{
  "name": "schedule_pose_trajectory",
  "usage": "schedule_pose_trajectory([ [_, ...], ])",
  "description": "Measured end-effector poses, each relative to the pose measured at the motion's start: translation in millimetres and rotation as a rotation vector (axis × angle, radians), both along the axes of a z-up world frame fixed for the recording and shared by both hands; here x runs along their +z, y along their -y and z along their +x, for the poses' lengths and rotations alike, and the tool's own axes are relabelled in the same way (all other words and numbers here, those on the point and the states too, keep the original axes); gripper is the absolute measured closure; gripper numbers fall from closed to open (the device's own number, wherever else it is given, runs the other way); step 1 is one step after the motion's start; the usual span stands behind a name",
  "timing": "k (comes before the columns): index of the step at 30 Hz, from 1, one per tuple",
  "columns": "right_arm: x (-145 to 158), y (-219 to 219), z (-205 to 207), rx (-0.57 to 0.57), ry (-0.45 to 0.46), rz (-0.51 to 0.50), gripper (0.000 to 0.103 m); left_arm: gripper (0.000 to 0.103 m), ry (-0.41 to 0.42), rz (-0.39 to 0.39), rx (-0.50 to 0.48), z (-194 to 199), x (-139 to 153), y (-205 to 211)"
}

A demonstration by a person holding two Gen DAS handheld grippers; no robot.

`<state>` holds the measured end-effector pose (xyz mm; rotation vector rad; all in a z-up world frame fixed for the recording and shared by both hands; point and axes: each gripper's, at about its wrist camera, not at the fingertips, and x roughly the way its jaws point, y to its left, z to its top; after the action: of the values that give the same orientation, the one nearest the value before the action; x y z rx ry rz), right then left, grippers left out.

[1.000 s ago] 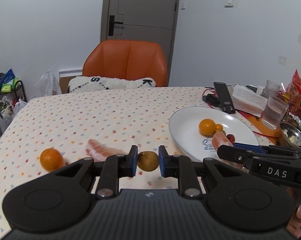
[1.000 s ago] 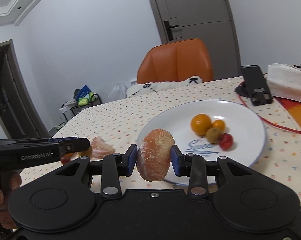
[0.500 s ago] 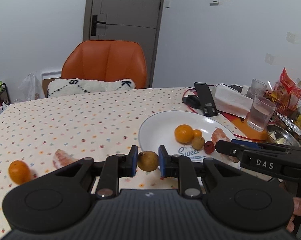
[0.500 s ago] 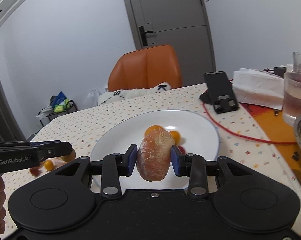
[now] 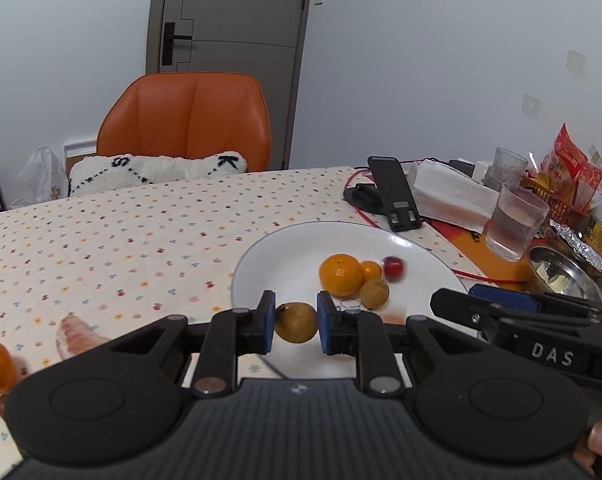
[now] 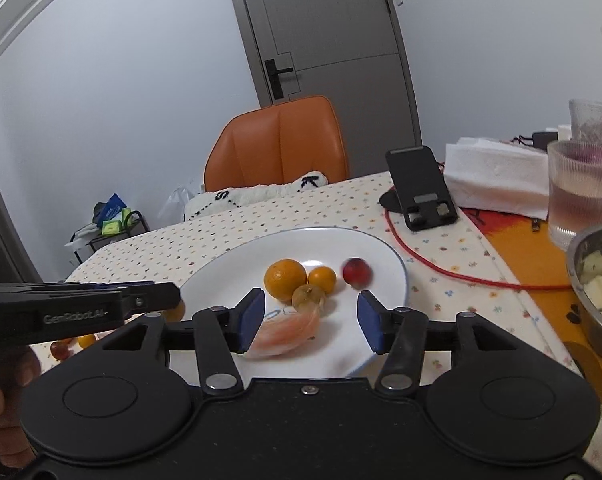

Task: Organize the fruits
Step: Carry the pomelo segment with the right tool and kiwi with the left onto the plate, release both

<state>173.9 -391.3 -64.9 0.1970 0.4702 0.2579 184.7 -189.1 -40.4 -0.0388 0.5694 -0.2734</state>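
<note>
Since half a second ago the right gripper (image 6: pixel 311 322) has spread and dropped its pomelo segment (image 6: pixel 287 330) onto the plate (image 6: pixel 385 258). Left to right: the left gripper (image 5: pixel 296 322), marked "GenRobot.AI", pinches a brown fruit (image 5: pixel 296 322) over the plate's near rim and likely lowers and releases next; the right gripper, marked "DAS", should back away.

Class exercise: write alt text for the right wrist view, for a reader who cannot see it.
The right gripper hangs with jaws open over a white plate, a pink pomelo segment lying blurred between them. The plate also holds an orange, two small yellow fruits and a red one. Behind the dotted tablecloth stands an orange chair.
</note>
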Motion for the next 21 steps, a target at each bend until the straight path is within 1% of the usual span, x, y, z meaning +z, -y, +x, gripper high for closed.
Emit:
schedule_pose_trajectory([
  [6,-4,5,-1,0.007,-0.014,0.03,0.049,0.082,0.007,0.002,0.01,0,1,4],
  [8,-4,5,-2,0.011,-0.012,0.036,0.048,0.079,0.02,0.009,0.025,0,4,4],
  [10,-3,4,-3,0.016,-0.009,0.039,0.048,0.078,0.023,0.021,0.036,-1,6,3],
  [12,-3,3,-3,0.02,-0.007,0.042,0.047,0.073,0.017,0.017,0.047,-2,8,0],
  [14,-3,1,-4,0.027,-0.008,0.044,0.047,0.058,0.016,0.005,0.062,-4,10,-6],
  [15,-3,0,-5,0.03,-0.008,0.045,0.047,0.053,0.018,0.0,0.071,-6,11,-10],
  [17,-2,-2,-6,0.037,-0.006,0.046,0.046,0.041,0.027,-0.003,0.089,-10,12,-16],
  [20,-1,-7,-7,0.047,-0.004,0.048,0.043,0.03,0.034,-0.001,0.108,-16,14,-24],
  [21,0,-9,-7,0.051,-0.003,0.049,0.041,0.029,0.038,-0.005,0.11,-19,15,-27],
])
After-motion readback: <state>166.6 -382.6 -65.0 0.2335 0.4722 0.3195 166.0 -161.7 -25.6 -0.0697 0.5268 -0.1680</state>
